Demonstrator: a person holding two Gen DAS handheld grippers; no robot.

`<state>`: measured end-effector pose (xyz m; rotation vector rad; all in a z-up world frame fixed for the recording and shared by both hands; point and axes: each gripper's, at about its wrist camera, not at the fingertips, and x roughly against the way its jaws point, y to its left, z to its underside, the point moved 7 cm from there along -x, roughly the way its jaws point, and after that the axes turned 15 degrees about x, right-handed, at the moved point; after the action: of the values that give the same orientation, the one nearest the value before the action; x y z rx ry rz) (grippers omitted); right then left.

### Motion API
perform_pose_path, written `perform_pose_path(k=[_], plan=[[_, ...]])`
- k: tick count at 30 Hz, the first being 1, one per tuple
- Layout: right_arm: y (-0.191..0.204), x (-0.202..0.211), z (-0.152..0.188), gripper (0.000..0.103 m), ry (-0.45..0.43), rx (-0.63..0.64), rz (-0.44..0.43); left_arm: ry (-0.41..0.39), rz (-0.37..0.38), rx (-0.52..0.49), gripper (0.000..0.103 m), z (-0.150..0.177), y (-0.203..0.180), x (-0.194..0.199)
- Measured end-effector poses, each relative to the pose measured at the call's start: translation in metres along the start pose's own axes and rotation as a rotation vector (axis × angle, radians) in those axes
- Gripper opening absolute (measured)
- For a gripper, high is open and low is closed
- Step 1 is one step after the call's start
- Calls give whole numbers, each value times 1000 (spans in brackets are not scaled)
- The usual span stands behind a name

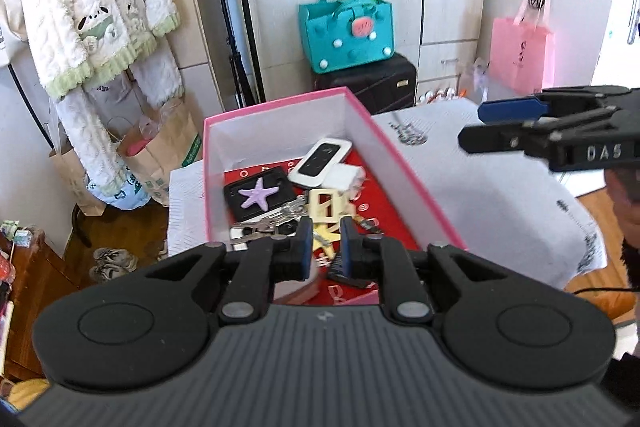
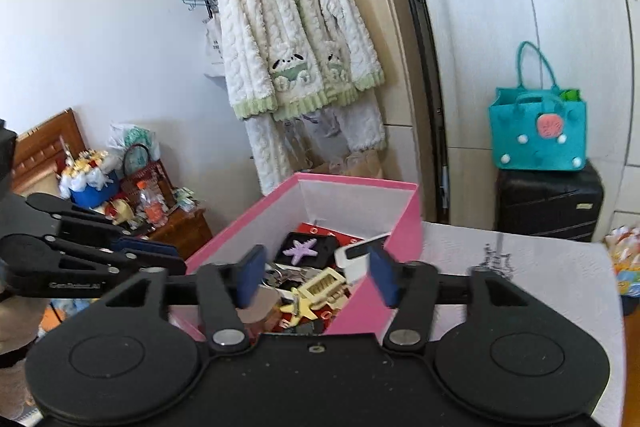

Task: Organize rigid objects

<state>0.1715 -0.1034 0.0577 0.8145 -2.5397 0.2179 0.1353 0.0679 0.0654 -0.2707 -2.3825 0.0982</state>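
A pink box [image 1: 276, 103] with white inner walls stands on the table. In it lie a black case with a purple starfish [image 1: 258, 195], a white and black device [image 1: 320, 163], a white block [image 1: 344, 177], keys [image 1: 264, 223], a cream buckle piece [image 1: 330, 203] and a yellow star. My left gripper [image 1: 326, 239] hovers over the box's near end, jaws a narrow gap apart with nothing gripped. My right gripper [image 2: 316, 275] hangs wide open above the box [image 2: 248, 227], empty. It also shows in the left wrist view as the right gripper [image 1: 471, 126] above the cloth. The left gripper [image 2: 180, 259] shows beside the box.
A white patterned cloth [image 1: 480, 187] covers the table. Behind stand a teal bag [image 1: 346, 31] on a black suitcase [image 1: 372, 83] and a hanging pink bag [image 1: 522, 55]. A fleece robe [image 1: 92, 7] hangs at the left over paper bags. A cluttered wooden cabinet [image 2: 180, 227] stands beside the table.
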Motion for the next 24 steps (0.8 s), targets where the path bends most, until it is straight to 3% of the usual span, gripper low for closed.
perform_pose_path(k=[2,4,6,7,8,10,15,20,24], plan=[[-4,2,8,103,44,-27,41,-14,10,37,40,2,-4,10],[-8,3,14,103,101,-56,112,-40,7,43,55,2,-7,19],[-13,8,17,103,151,-65,206,-58,-9,44,63,2,-9,26],[-15,12,17,103,160,-65,243,-60,-11,47,73,1,-11,28],[-17,16,17,103,162,-64,266,-62,-5,49,85,0,-12,29],[-20,26,14,103,144,-75,270,-78,-6,70,98,-3,-12,30],[-30,56,12,103,35,-156,224,-106,-104,102,102,0,-11,24],[-26,59,27,103,96,-148,285,-75,-211,148,102,14,-9,9],[-13,62,31,103,107,-112,288,-61,-219,200,102,27,-9,3]])
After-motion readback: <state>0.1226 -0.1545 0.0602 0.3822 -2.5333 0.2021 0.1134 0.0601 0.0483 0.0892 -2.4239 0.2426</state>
